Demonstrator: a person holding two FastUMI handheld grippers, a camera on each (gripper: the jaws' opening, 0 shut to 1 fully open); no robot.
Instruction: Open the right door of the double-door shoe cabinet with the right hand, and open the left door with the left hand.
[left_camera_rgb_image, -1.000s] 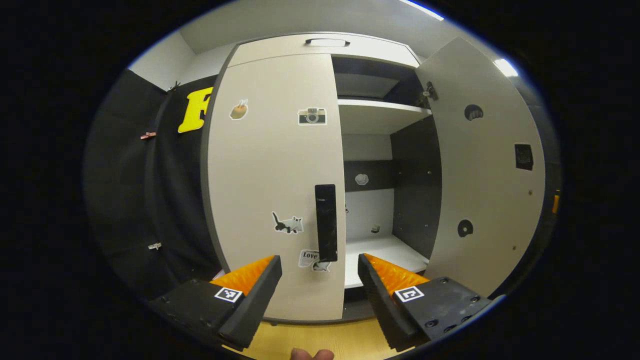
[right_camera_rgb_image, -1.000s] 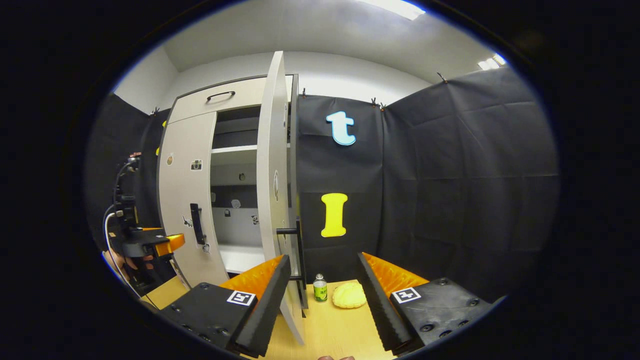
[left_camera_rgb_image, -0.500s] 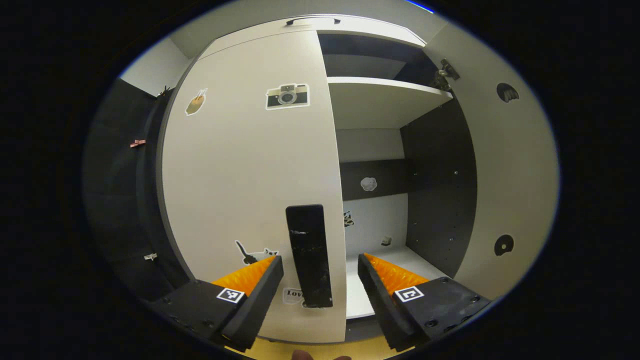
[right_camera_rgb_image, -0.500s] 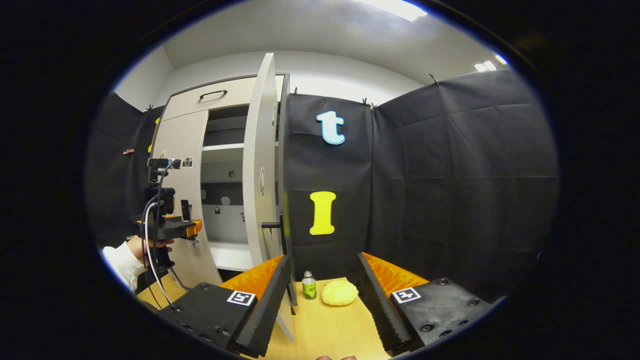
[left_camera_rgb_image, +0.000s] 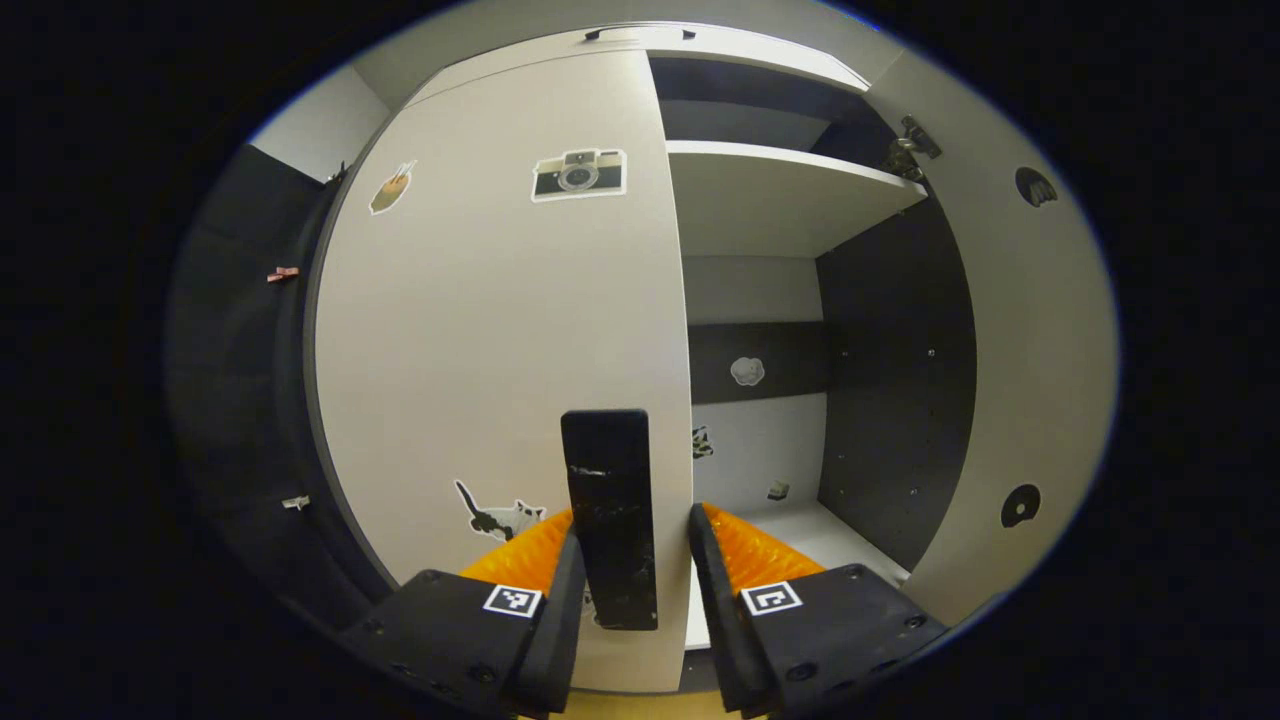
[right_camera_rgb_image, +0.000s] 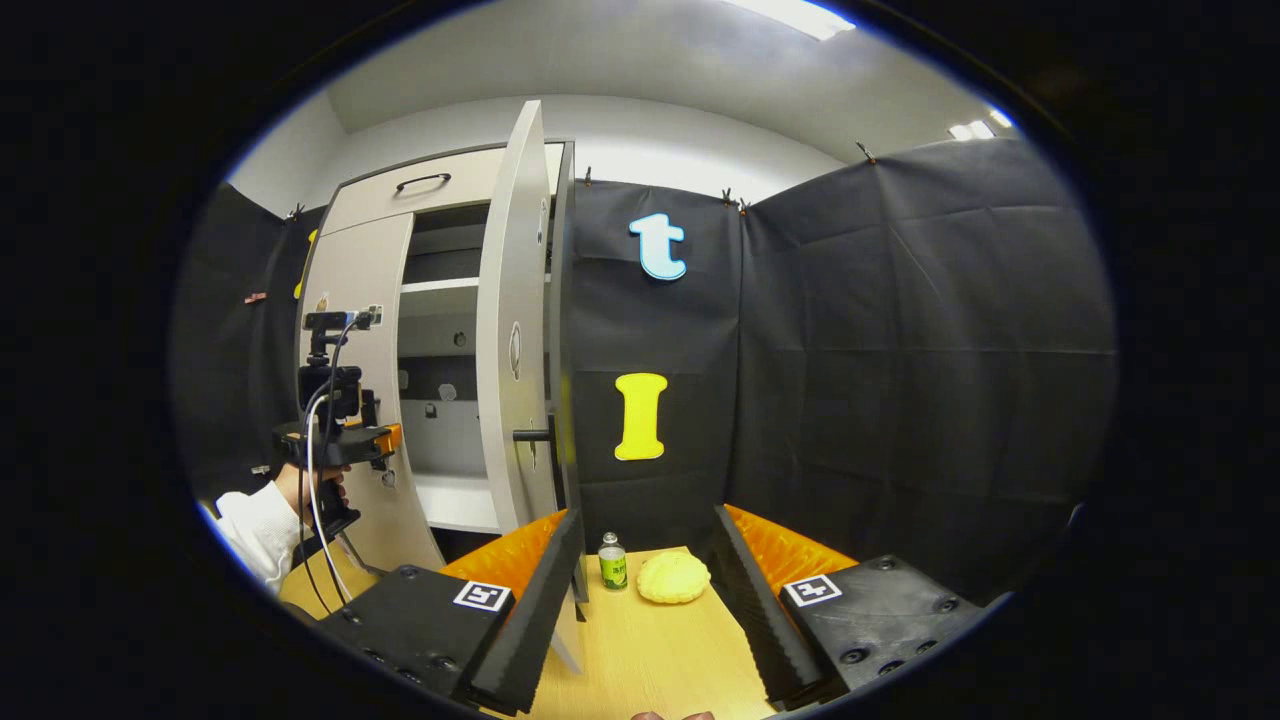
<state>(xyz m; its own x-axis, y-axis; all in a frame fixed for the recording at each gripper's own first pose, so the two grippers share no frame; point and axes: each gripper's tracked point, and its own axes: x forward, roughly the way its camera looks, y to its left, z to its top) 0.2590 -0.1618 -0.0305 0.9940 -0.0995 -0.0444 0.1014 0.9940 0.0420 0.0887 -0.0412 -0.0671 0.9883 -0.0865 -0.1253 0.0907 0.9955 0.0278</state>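
Note:
The white shoe cabinet's left door (left_camera_rgb_image: 480, 330) is closed, with stickers and a black vertical handle (left_camera_rgb_image: 608, 500) on it. My left gripper (left_camera_rgb_image: 632, 515) straddles that handle's lower part. Its jaws have narrowed: the left finger sits against the handle, while a small gap shows on the right. The right door (left_camera_rgb_image: 1030, 330) hangs wide open. In the right gripper view this door (right_camera_rgb_image: 512, 350) stands edge-on with its handle (right_camera_rgb_image: 535, 435) sticking out. My right gripper (right_camera_rgb_image: 640, 560) is open and holds nothing, just in front of it. The left gripper (right_camera_rgb_image: 340, 440) is at the left door.
A small green bottle (right_camera_rgb_image: 612, 565) and a yellow bun-shaped thing (right_camera_rgb_image: 673, 578) lie on the wooden table (right_camera_rgb_image: 650, 650) beside the open door. Inside the cabinet are a white shelf (left_camera_rgb_image: 790, 175) and a dark side wall (left_camera_rgb_image: 890, 380). A white sleeve (right_camera_rgb_image: 255, 520) shows behind the left gripper.
My left gripper has moved up to the left door's handle and its fingers have narrowed around it. The right gripper has shifted slightly, and the right door looks swung a little wider.

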